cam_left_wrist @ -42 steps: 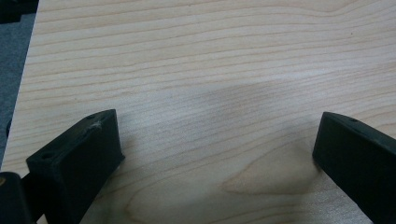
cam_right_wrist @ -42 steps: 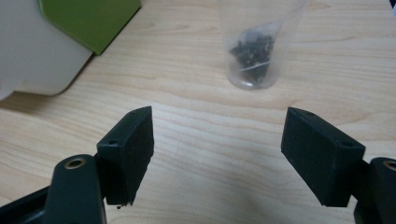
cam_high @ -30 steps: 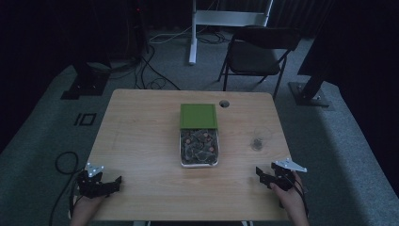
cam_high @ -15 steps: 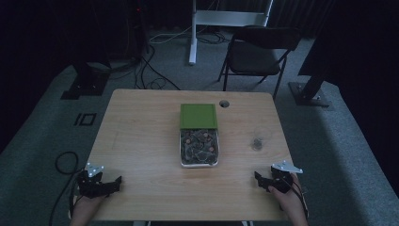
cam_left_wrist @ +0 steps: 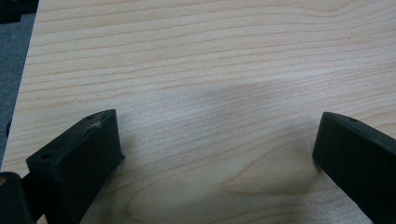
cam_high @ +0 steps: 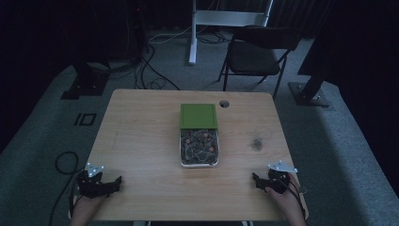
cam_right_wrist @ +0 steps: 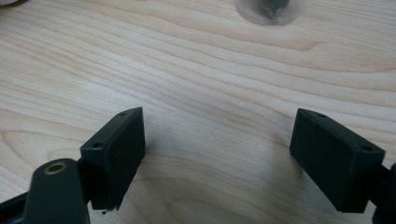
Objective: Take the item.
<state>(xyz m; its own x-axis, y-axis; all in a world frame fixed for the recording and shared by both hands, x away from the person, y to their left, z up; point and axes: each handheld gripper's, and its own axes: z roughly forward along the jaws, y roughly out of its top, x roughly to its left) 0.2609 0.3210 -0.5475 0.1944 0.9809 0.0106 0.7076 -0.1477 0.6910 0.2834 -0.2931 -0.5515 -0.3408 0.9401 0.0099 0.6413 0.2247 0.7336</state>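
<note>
Clear cup point(cam_high: 260, 139) well beyond gaping right claw point(cam_high: 256, 179)

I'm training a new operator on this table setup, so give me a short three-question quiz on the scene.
1. True or false: the right gripper holds the glass.
2. What colour is the lid at the tray's far end?
3. The glass stands nearer which gripper: A left, B right?

Key: 1 false, its jaws are open over bare table; 2 green; 3 B.
</note>
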